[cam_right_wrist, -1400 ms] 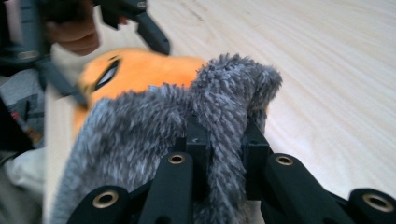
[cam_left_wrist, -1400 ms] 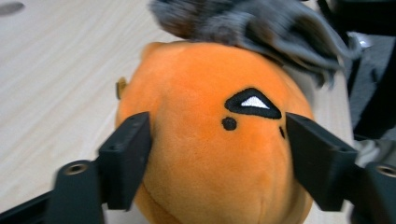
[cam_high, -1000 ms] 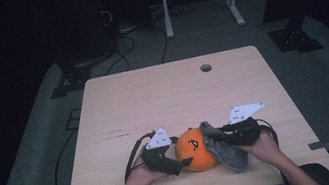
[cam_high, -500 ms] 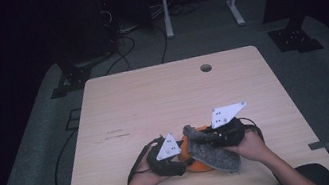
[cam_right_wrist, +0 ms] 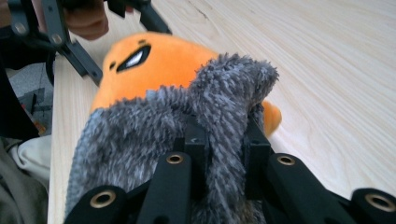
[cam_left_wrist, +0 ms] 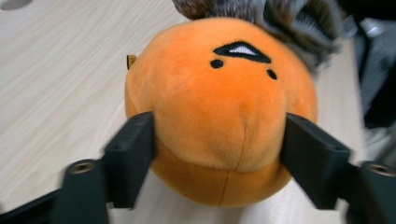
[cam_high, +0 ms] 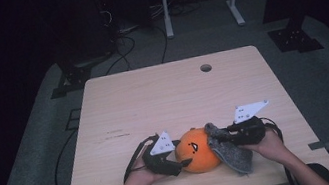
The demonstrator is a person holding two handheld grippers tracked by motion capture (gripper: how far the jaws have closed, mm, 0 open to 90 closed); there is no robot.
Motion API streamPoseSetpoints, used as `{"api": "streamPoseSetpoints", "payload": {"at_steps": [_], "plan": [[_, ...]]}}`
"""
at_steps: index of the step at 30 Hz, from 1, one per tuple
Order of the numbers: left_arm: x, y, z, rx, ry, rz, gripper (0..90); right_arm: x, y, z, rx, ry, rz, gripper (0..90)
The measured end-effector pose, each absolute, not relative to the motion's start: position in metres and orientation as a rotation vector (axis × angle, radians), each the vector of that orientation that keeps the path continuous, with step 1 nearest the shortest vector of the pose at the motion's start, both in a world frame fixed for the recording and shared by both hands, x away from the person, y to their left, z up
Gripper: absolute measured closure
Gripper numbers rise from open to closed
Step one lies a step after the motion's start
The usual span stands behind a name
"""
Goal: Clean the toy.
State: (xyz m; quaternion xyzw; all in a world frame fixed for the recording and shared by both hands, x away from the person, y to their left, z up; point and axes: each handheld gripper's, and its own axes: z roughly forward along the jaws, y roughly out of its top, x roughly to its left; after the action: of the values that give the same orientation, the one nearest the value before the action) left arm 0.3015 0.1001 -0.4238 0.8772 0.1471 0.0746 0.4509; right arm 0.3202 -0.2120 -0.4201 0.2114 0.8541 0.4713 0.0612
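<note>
An orange plush toy [cam_high: 196, 151] with a stitched black face sits at the near edge of the wooden surface [cam_high: 163, 97], between the two grippers. The left gripper [cam_left_wrist: 219, 154] has its fingers [cam_left_wrist: 130, 154] clamped on either flank of the plush, pressing into the pile. The right gripper [cam_right_wrist: 224, 154] has its fingers [cam_right_wrist: 196, 140] pinched together on a fold of grey fuzzy cloth [cam_right_wrist: 140, 130], which lies against the plush on the right-hand side.

Judgement: the step in hand appears to be wiping or covering the plush with the cloth while the left gripper steadies it. The next move calls for a firm left hold and a controlled draw of the cloth across the toy without dragging it off the near edge.

No brand, label or legible writing is visible; a small tag [cam_left_wrist: 131, 60] on the plush is too small to read.
</note>
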Motion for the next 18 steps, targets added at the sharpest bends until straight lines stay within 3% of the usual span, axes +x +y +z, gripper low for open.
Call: {"api": "streamPoseSetpoints", "payload": {"at_steps": [4, 7, 9, 13, 18], "plan": [[0.303, 0.098, -0.416, 2.076, 0.366, 0.118, 18.1, 0.32, -0.216, -0.423, 0.661, 2.582, 1.475, 76.3], [0.299, 0.086, -0.413, 2.059, 0.33, 0.189, 17.5, 0.318, -0.21, -0.422, 0.631, 2.589, 1.511, 76.0], [0.297, 0.077, -0.417, 2.13, 0.297, 0.248, 23.1, 0.316, -0.206, -0.421, 0.611, 2.594, 1.525, 76.0], [0.3, 0.081, -0.424, 2.131, 0.331, 0.228, 31.4, 0.314, -0.208, -0.422, 0.592, 2.602, 1.499, 75.9], [0.301, 0.089, -0.425, 2.109, 0.344, 0.214, 31.3, 0.314, -0.221, -0.43, 0.626, 2.624, 1.453, 75.8]]}}
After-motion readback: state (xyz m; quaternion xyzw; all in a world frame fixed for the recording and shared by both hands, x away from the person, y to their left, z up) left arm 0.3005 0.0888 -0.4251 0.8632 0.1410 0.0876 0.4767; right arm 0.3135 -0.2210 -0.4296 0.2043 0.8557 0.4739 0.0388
